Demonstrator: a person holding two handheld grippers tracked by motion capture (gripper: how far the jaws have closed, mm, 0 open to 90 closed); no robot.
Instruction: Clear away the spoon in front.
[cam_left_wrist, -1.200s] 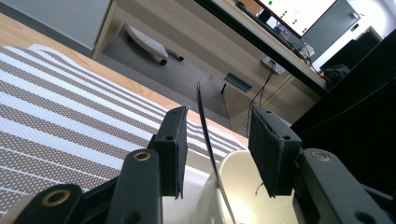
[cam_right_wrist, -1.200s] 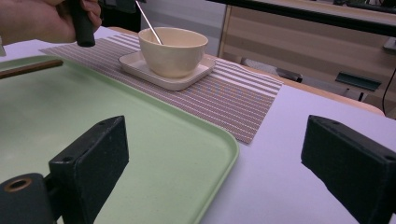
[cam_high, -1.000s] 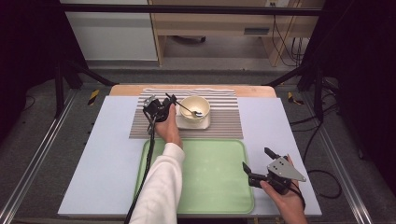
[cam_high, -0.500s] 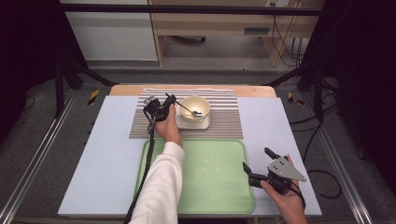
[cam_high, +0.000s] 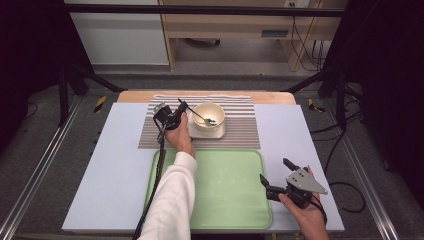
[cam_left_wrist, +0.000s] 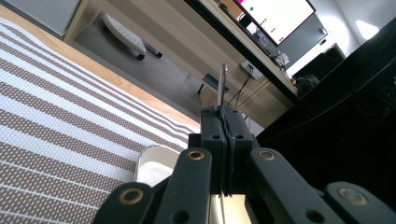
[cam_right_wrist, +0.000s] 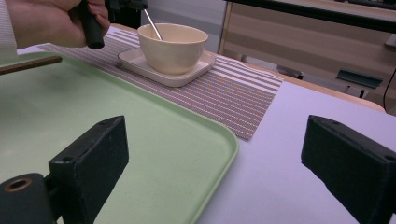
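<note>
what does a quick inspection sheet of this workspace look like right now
surface: pale table top with striped mat and green tray, tray bare
job's things: spoon resting in cream bowl on a small square plate
clutter: nothing seen
grippers: left claw just closed on the spoon handle; right claw open at the tray's right edge
cables: black cable along the left sleeve
surroundings: wooden desk, dark frame

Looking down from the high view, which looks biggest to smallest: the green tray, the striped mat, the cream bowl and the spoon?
1. Striped mat and green tray: too alike to rank, and the tray lies nearer the camera.
2. Cream bowl.
3. Spoon.
</note>
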